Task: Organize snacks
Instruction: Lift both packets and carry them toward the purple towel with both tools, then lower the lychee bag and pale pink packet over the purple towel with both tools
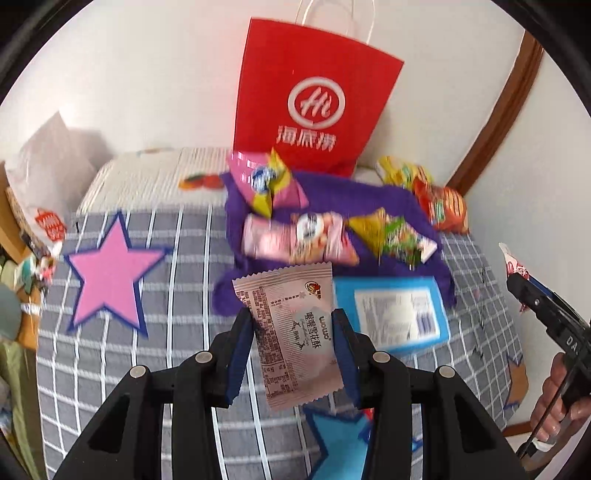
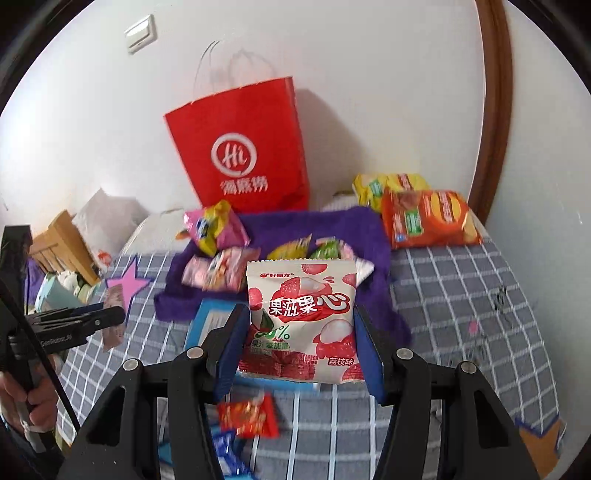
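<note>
Left wrist: left gripper (image 1: 295, 354) clamps pink packet (image 1: 291, 332); right gripper (image 2: 301, 343) clamps lychee packet (image 2: 301, 317), bg blurred.

You had a grey bedcover with a white grid (image 1: 122, 373) as the ground for everything. On it lay a pink felt star edged in navy (image 1: 109, 273), a blue felt star (image 1: 332, 439) nearer you, and a rumpled purple fleece cloth (image 2: 280, 229) farther back. A white wall switch plate (image 2: 140, 34) sat high above the cover, and a brown wooden door frame (image 2: 496, 103) rose beside it.

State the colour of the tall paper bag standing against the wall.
Red, with a white logo: the paper bag shows best in the left wrist view.
</note>
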A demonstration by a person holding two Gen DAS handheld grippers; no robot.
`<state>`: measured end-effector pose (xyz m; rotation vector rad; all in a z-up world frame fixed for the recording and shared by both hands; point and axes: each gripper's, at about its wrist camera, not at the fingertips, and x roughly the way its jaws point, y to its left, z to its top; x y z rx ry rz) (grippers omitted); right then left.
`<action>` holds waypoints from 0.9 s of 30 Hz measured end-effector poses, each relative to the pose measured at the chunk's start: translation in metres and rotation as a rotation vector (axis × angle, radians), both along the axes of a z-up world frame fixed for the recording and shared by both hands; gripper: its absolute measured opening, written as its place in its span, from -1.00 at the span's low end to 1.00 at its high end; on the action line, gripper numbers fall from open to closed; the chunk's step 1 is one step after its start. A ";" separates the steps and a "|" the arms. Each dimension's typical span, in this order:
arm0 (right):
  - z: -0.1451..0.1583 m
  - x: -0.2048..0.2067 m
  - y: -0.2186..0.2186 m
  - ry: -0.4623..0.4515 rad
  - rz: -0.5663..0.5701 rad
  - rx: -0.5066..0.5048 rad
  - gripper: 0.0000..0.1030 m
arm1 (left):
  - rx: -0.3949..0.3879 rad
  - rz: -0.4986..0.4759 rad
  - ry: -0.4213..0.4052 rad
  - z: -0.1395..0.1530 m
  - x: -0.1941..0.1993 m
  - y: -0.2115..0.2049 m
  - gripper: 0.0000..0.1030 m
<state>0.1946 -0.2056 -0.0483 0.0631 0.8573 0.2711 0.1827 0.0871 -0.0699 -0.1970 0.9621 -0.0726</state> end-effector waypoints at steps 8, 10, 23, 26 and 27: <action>0.020 0.065 0.002 -0.004 -0.012 0.051 0.08 | 0.010 0.003 -0.052 0.021 0.055 -0.002 -0.22; 0.021 0.081 0.004 -0.002 -0.009 0.056 0.08 | 0.003 0.004 -0.055 0.021 0.070 -0.004 -0.22; -0.001 0.167 0.021 0.038 -0.001 0.102 0.08 | -0.052 0.009 -0.048 0.004 0.143 -0.010 -0.22; -0.023 0.181 0.023 0.092 0.001 0.066 0.08 | -0.063 0.020 -0.042 -0.009 0.151 -0.004 -0.22; -0.029 0.186 0.023 0.110 -0.005 0.050 0.08 | -0.058 0.032 -0.018 -0.017 0.156 -0.003 -0.22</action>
